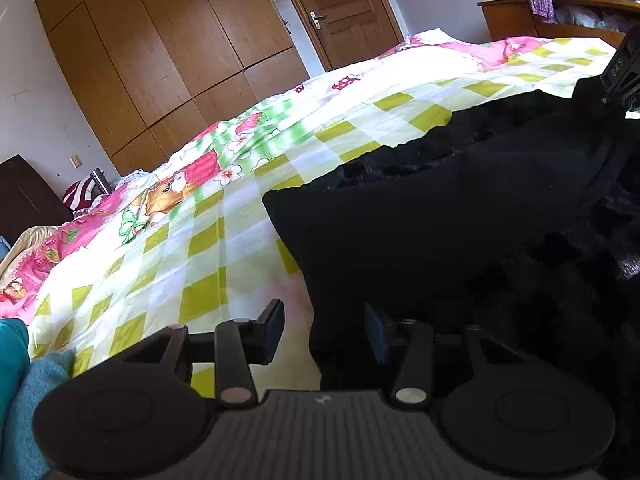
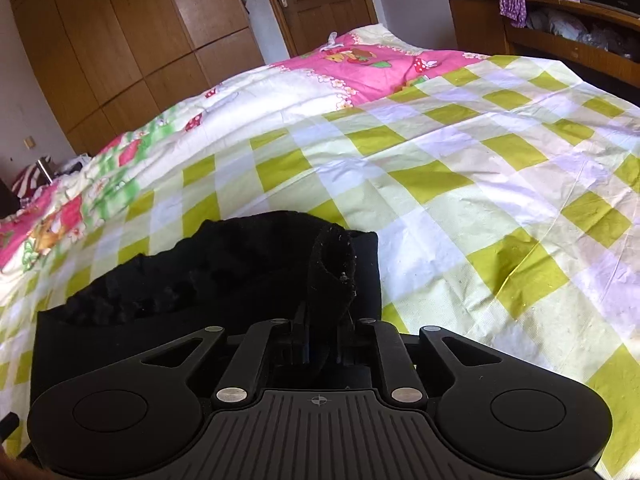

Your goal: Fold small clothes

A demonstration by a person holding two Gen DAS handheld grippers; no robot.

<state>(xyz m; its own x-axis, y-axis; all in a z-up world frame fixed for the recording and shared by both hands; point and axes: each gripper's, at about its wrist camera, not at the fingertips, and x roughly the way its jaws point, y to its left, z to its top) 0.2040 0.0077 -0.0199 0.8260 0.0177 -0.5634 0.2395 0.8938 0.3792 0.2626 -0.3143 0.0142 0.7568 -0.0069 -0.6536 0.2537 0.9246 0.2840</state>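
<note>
While right claw (image 2: 323,336) pinches it, black garment (image 2: 224,276) lies rumpled.

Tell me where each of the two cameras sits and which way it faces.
Left wrist: on the left gripper, low over the bed, facing the wardrobe and door; its open fingers straddle the black garment edge.
Right wrist: on the right gripper, facing the same way; its fingers are shut on a raised fold of the black garment.
Shared: garment, checked bedsheet, wardrobe, door.
</note>
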